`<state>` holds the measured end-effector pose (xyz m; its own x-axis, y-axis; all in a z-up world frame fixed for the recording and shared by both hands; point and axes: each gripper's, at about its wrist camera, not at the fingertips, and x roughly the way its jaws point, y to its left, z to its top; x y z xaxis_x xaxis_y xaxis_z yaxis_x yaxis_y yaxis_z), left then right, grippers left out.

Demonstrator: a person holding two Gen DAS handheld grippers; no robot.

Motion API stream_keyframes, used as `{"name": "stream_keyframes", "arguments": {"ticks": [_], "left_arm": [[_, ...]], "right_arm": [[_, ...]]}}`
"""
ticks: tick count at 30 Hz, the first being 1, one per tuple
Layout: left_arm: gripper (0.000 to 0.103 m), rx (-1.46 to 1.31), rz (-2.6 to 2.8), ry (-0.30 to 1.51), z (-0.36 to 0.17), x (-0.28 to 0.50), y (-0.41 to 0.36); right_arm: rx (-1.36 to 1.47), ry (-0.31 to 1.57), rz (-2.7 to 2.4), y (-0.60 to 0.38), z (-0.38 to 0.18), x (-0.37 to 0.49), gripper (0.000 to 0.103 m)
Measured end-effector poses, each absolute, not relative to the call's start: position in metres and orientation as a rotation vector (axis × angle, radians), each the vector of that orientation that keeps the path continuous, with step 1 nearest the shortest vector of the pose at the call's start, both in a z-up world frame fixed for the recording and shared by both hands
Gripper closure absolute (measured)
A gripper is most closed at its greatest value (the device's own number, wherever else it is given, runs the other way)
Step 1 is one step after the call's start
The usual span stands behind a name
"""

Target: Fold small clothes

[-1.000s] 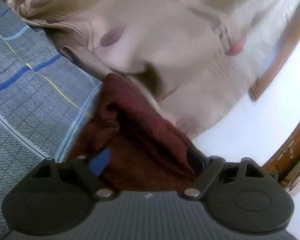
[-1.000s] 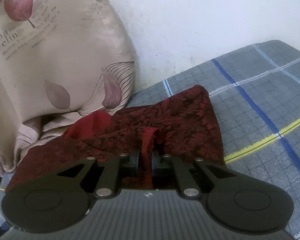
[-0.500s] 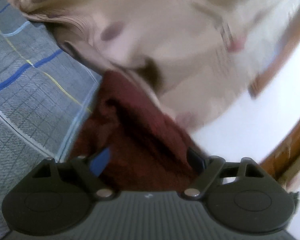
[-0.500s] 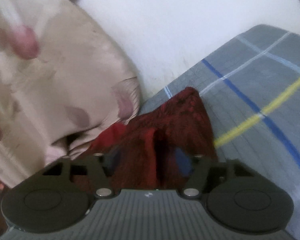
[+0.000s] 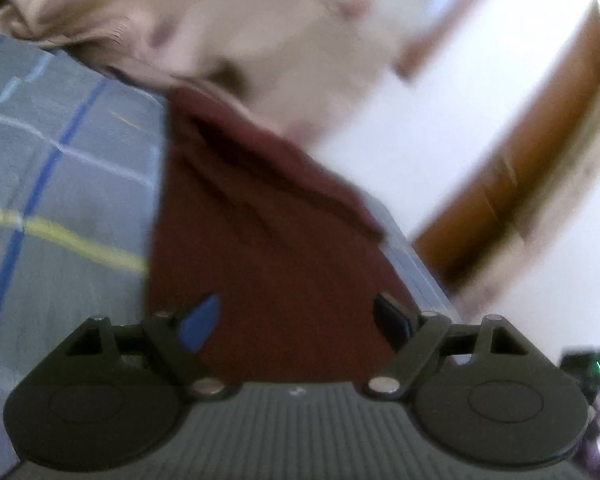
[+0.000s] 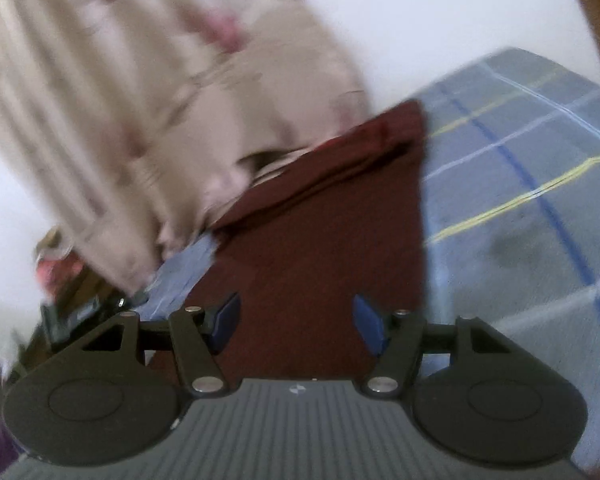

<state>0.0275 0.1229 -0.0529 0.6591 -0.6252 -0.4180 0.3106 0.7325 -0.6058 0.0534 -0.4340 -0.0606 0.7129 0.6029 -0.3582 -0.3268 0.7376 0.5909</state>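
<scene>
Cloth [image 5: 268, 248], dark red, lies spread on a grey checked bed [image 5: 60, 184] with blue, white and yellow lines, its far end rumpled into a few folds against a beige curtain [image 5: 228, 20] that hangs down to the bed. Both views are blurred, so no pattern on the fabric can be made out.

Left tongs [image 5: 296, 320] stand wide apart over the near edge of the cloth, released; the blue pad sits at one side and the dark finger at the other, with red fabric showing in the gap but neither pad pressing on it.

Right tongs [image 6: 296, 324] are also released, their blue pads clear of the cloth [image 6: 324, 248], which fills the space between and ahead of them. In this view the bed [image 6: 520, 208] runs off to the right, and the curtain [image 6: 160, 100] falls along the left. A white wall [image 5: 440, 128] and a brown wooden frame [image 5: 532, 168] stand beyond the bed.
</scene>
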Motion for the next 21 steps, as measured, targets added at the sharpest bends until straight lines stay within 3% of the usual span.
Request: {"name": "stream_keyframes", "arguments": {"ticks": [6,12,17,18,19,21], "left_arm": [[0.019,-0.433,-0.627,0.619,-0.068,-0.033,0.108],[0.019,-0.106,-0.561,0.544,-0.071,-0.046,0.087],[0.021,0.154,-0.591,0.515,-0.072,-0.039,0.071],[0.036,0.192,-0.610,0.535,-0.072,-0.035,0.069],[0.045,0.218,-0.640,0.568,-0.072,-0.030,0.068],[0.054,0.248,-0.655,0.580,-0.073,-0.025,0.067]], "right_arm": [[0.130,0.479,0.403,-0.391,-0.056,0.005,0.034],[0.154,0.529,0.424,-0.389,-0.066,-0.004,0.033],[0.199,0.535,0.434,-0.387,-0.071,-0.015,0.024],[0.208,0.536,0.433,-0.387,-0.071,-0.015,0.023],[0.217,0.536,0.432,-0.387,-0.071,-0.016,0.022],[0.232,0.532,0.425,-0.387,-0.070,-0.017,0.017]]}}
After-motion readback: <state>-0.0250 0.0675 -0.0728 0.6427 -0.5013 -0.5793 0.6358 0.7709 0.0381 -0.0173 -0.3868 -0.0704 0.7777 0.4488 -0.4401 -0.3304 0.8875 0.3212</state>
